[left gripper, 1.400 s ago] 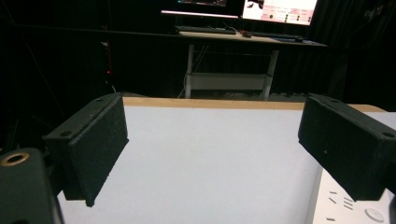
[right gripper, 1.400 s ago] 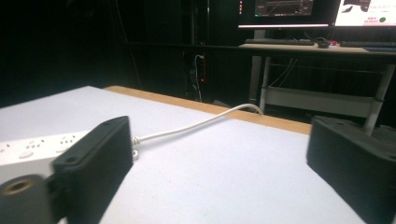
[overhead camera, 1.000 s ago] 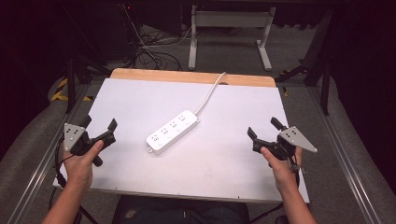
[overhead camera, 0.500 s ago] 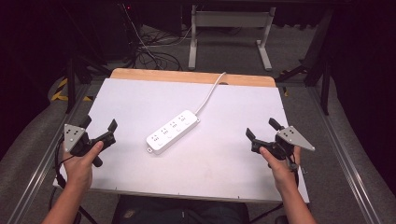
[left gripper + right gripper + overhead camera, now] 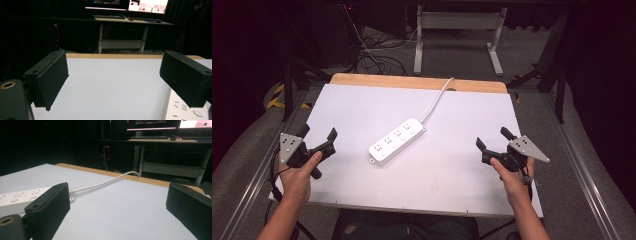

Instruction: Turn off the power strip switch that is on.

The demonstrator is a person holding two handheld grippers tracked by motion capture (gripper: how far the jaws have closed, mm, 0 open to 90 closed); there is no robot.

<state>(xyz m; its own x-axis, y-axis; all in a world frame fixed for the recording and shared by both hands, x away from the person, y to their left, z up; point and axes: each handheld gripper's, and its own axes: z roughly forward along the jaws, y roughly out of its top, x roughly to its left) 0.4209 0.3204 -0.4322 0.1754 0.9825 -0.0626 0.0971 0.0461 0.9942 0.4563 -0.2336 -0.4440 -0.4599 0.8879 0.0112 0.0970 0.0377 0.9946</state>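
Little has moved since a second ago: your right gripper (image 5: 493, 140) has eased slightly inward, your left gripper (image 5: 318, 134) holds its place. Both hover at the near corners, jaws spread wide and empty. Between them, mid-table, lies the white four-socket plastic power strip (image 5: 396, 140), its white cord (image 5: 438, 98) running off the far wooden edge. You seem poised before any grasp; next, close in on the strip.

No legible text, brand or number is visible. The monitors (image 5: 147, 5) at the back show content too small to read.
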